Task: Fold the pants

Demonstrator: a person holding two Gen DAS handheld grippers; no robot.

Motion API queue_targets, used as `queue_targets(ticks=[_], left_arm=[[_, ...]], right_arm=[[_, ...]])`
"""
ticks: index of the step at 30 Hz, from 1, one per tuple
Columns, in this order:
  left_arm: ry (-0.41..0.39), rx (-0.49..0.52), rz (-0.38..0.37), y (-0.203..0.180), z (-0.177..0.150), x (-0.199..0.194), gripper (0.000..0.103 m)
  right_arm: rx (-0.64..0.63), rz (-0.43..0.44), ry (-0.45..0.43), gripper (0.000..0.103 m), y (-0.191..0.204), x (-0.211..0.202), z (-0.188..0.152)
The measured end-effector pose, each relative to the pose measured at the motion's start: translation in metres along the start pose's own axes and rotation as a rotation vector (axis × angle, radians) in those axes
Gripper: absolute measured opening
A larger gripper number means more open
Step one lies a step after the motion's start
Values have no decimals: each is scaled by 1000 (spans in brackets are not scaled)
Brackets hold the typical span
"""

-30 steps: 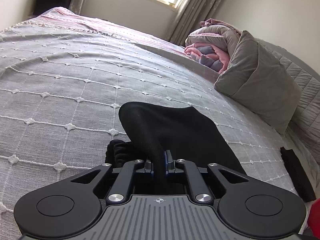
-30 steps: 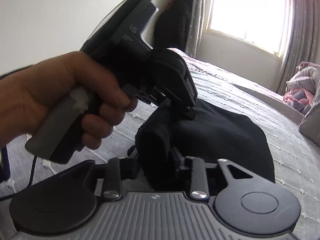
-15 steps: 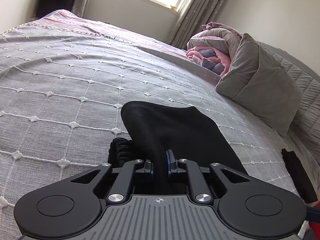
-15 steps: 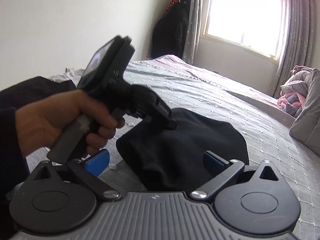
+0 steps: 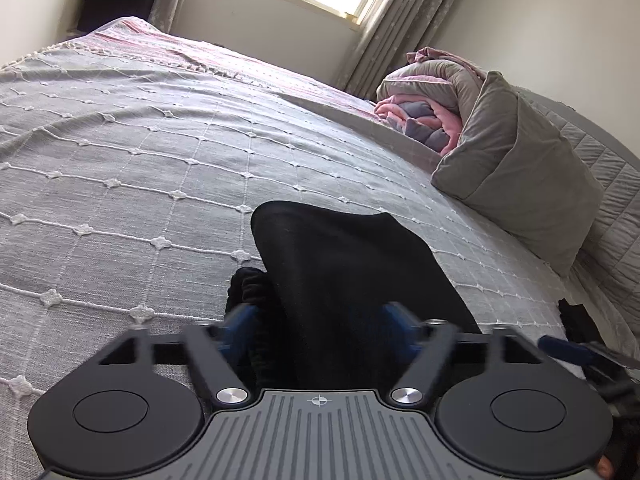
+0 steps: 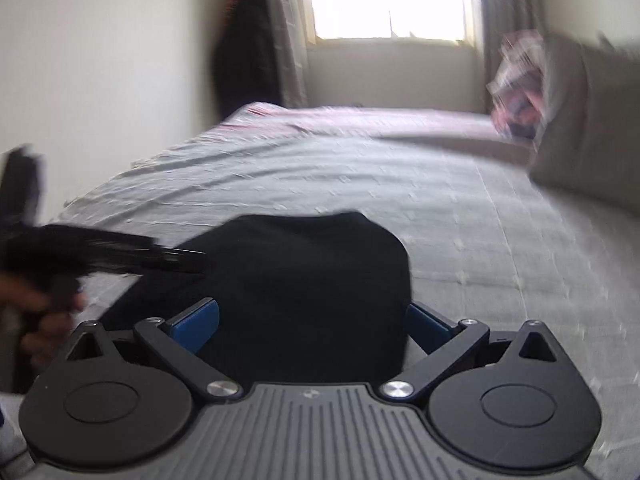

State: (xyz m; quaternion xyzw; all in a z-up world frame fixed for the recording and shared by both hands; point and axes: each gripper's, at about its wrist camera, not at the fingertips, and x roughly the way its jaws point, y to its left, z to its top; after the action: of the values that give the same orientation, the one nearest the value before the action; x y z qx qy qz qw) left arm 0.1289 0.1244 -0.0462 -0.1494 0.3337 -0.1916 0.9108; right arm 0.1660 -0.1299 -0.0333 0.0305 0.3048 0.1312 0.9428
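The black pants (image 5: 344, 264) lie folded in a compact heap on the grey quilted bedspread (image 5: 120, 184), right in front of both grippers. My left gripper (image 5: 320, 320) is open, its blue pads blurred, spread either side of the cloth. My right gripper (image 6: 312, 320) is open too, with the pants (image 6: 312, 280) lying between and beyond its blue pads. The left gripper and the hand holding it show blurred at the left edge of the right wrist view (image 6: 80, 256). The tip of the right gripper shows at the right edge of the left wrist view (image 5: 568, 350).
A grey pillow (image 5: 520, 184) and a rolled pink and grey blanket (image 5: 424, 116) stand at the head of the bed on the right. A small black item (image 5: 576, 320) lies near the right bed edge. A window (image 6: 388, 0) and dark hanging clothes (image 6: 248, 60) are on the far wall.
My left gripper has opened and let go of the pants fold it was pinching. My right gripper, opened half a second ago, has swung round and now faces down the bed.
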Motion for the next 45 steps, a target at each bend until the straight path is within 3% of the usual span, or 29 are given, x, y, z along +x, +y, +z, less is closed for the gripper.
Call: queue_targets(ticks=[3, 7, 10, 12, 13, 14, 17, 20, 21, 22, 25, 31, 40, 43, 45], left_arm=[[49, 5, -4, 3, -6, 10, 88], [76, -95, -52, 23, -6, 17, 92], [89, -128, -74, 32, -9, 21, 94], [89, -135, -86, 36, -11, 23, 94], [88, -136, -89, 37, -12, 23, 95], [91, -138, -88, 38, -13, 24, 96], [93, -142, -96, 39, -16, 27, 95], [91, -130, -94, 35, -17, 28, 85], [85, -100, -84, 31, -17, 27, 78], [76, -75, -81, 28, -17, 26, 69], [51, -21, -71, 19, -17, 19, 51], [-18, -29, -67, 8, -18, 18, 39], [-75, -59, -86, -32, -1, 70, 35], [-94, 11, -53, -44, -3, 75, 38], [-96, 42, -37, -48, -5, 74, 40]], right_arm=[[180, 2, 74, 94, -31, 36, -7], [359, 40, 144, 94, -58, 64, -16], [443, 68, 171, 94, -67, 80, -24], [434, 79, 147, 91, -66, 86, -25], [422, 93, 145, 85, -64, 89, -24], [416, 117, 144, 67, -62, 92, -23], [418, 163, 167, 57, -60, 98, -20], [390, 171, 173, 35, -61, 102, -17], [382, 171, 170, 27, -61, 102, -16], [367, 168, 164, 25, -59, 102, -15], [285, 150, 145, 25, -50, 99, -9], [139, 132, 99, 25, -39, 92, 8], [93, 60, 19, 25, -91, 93, 38], [147, 71, 79, 28, -117, 113, 31], [173, 84, 120, 37, -127, 125, 21]])
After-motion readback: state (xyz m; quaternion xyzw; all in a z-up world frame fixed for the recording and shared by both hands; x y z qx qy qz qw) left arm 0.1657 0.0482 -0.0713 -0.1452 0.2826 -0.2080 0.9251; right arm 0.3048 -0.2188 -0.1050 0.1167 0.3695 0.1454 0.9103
